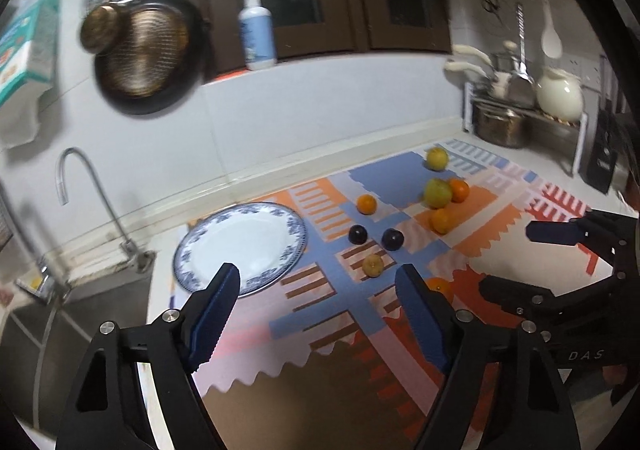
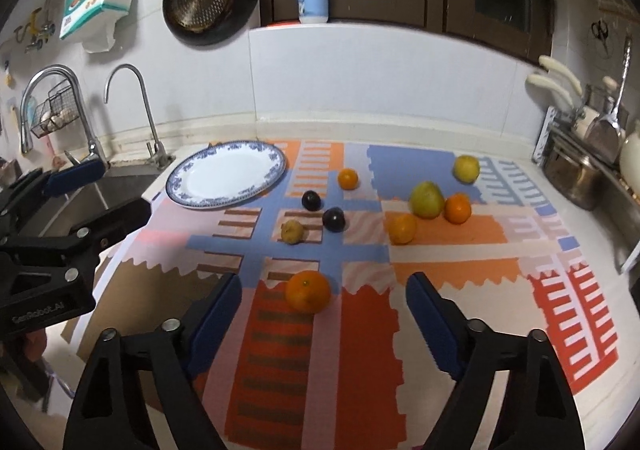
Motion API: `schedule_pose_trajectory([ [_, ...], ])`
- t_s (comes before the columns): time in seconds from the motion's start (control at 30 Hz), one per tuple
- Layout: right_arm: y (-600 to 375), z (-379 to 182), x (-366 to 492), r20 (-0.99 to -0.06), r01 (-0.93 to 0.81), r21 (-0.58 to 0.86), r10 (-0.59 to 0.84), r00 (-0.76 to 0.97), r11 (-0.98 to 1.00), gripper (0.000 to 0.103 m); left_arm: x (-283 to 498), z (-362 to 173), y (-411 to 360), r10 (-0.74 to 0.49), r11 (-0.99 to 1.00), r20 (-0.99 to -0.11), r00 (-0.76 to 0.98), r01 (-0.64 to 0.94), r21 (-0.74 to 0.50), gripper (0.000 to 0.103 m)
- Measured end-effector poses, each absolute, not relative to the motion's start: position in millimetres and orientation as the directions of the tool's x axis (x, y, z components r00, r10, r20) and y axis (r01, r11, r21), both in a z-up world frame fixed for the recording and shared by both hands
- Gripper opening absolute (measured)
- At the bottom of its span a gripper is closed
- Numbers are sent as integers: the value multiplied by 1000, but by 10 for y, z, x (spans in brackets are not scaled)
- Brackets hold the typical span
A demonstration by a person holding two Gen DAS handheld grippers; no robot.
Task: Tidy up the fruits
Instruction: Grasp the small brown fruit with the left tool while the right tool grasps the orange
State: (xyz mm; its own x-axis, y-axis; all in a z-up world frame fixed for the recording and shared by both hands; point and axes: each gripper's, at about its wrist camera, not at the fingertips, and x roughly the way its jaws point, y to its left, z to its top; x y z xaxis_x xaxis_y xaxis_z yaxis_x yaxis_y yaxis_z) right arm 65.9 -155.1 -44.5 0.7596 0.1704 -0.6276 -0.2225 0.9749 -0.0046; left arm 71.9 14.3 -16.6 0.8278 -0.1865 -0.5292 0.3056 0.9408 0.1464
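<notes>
Both jaws are wide open and hold nothing. Bring the right gripper (image 2: 324, 310) down around the near orange (image 2: 308, 291), squeeze softly, then probably carry it to the plate (image 2: 276, 158).

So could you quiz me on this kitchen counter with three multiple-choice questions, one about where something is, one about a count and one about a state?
1. Where is the plate?
A. Hanging on the wall
B. On the mat's corner beside the sink
C. On the shelf by the pot

2. How many dark plums lie on the mat?
A. Two
B. Four
C. None

3. What is on the plate?
A. An orange
B. Two plums
C. Nothing

Answers:
1 B: the right wrist view shows it next to the sink and taps.
2 A: one plum and another sit close together mid-mat.
3 C: its white centre is bare; all fruit, like the nearest orange, is on the mat.
</notes>
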Motion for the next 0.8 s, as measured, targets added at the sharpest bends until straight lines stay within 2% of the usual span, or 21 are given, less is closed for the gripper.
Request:
schedule_pose_trajectory([
  [0.37, -1523, -752, 975, -714, -211, 61, 191, 674, 976, 68, 1248, -457, -64, -306, 833, -615, 727, 517, 197, 65],
  [0.57, -1478, -905, 1145, -759, -194, 86, 191, 623, 977, 59, 1505, -639, -137, -365, 776, -660, 657, 606, 175, 60],
  [0.8, -1401, -1029, 1288, -796, -180, 96, 184, 576, 979, 53, 1745, -845, -216, -423, 714, -701, 575, 687, 133, 52],
])
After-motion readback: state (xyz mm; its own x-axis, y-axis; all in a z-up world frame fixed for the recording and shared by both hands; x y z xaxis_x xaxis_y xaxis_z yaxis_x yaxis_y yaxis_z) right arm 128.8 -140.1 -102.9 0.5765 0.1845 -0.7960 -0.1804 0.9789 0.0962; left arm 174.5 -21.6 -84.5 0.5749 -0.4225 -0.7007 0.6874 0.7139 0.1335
